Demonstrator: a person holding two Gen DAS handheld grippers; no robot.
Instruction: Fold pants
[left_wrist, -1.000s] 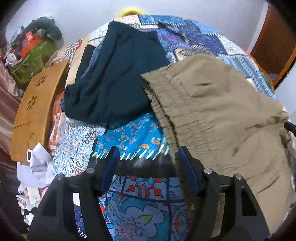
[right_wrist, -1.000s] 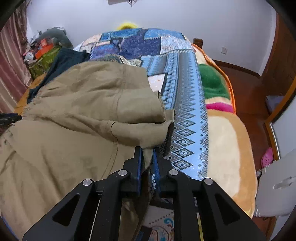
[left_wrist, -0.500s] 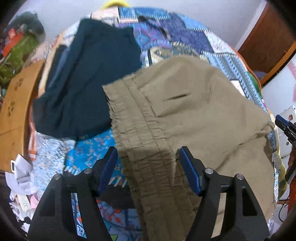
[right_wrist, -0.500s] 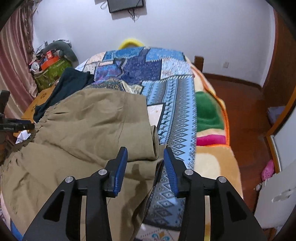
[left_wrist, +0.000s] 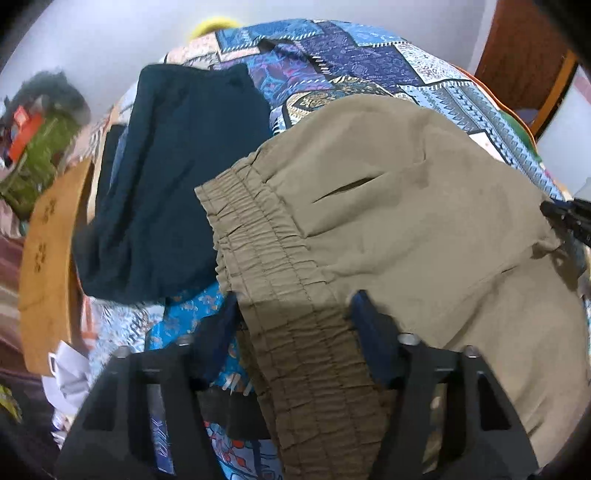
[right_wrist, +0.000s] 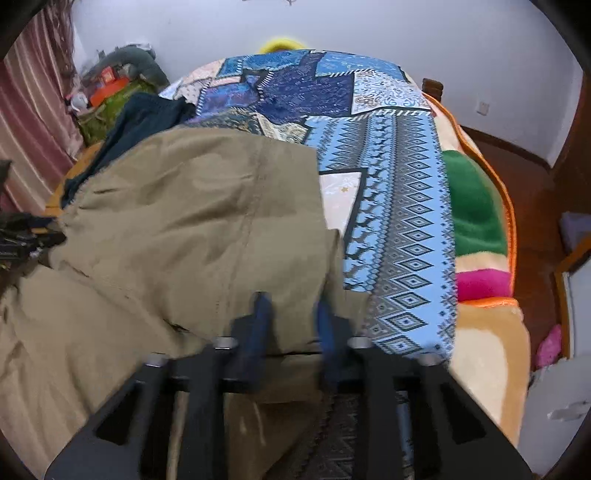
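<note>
Between the 2 blue-padded fingers (left_wrist: 373, 332) of the left gripper (left_wrist: 291, 325), seen from the left wrist cam, the gathered elastic waistband of the khaki pants (left_wrist: 406, 221) is running straight up the gap. Jaws are closing w/ the band between them; the pads are not visibly pressing it yet, so it is still open. Rest of the pants is spreading right across the patchwork bedspread (left_wrist: 362, 59), w/ a dark navy garment (left_wrist: 177, 177) lying just left of the waistband, touching or overlapping it.

Right wrist cam: the right gripper (right_wrist: 291, 317) is blurred, its jaws closing on a fold at the pants' (right_wrist: 184, 221) edge, cloth sitting between both fingers (right_wrist: 260, 321). Pants are covering the bedspread's (right_wrist: 399, 192) left part; the left gripper's tip is showing at the far left edge.
</note>
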